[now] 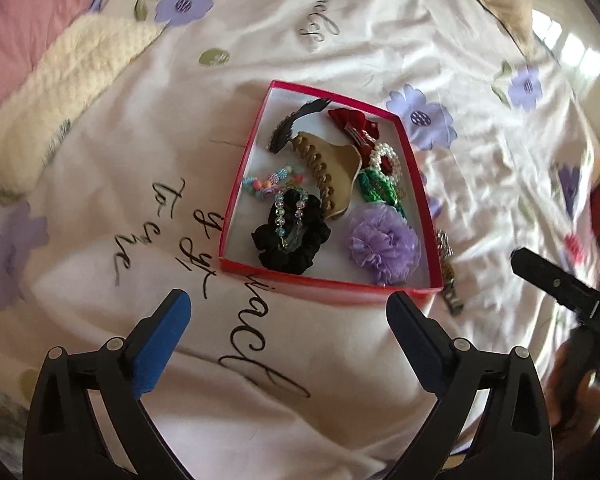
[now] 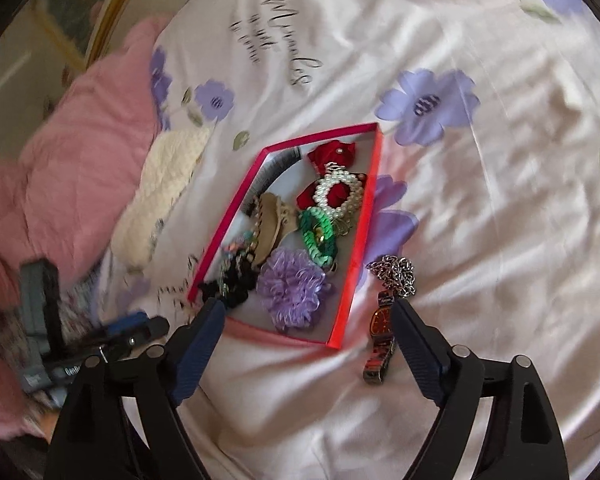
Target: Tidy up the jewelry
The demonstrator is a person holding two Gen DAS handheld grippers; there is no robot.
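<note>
Right tool [image 2: 308, 322] apart, empty; left tool [image 1: 288, 312] too.
Watch [image 2: 380, 336] and chain [image 2: 394, 276] lie on bed beside box [image 2: 346, 296]; pinch watch mid-band, lift over rim.

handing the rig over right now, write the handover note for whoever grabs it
Left gripper: open, empty, just opened wider, hanging short of the red box.
Right gripper: open, empty, also just opened wider, near the box's close edge.
In the box: black scrunchie, purple flower, tan claw clip, green chain, pearl bracelet, red bow.
Left to do: wristwatch and silver chain lie on the bedsheet just outside the box, on its right in the right wrist view. Put them in.
</note>
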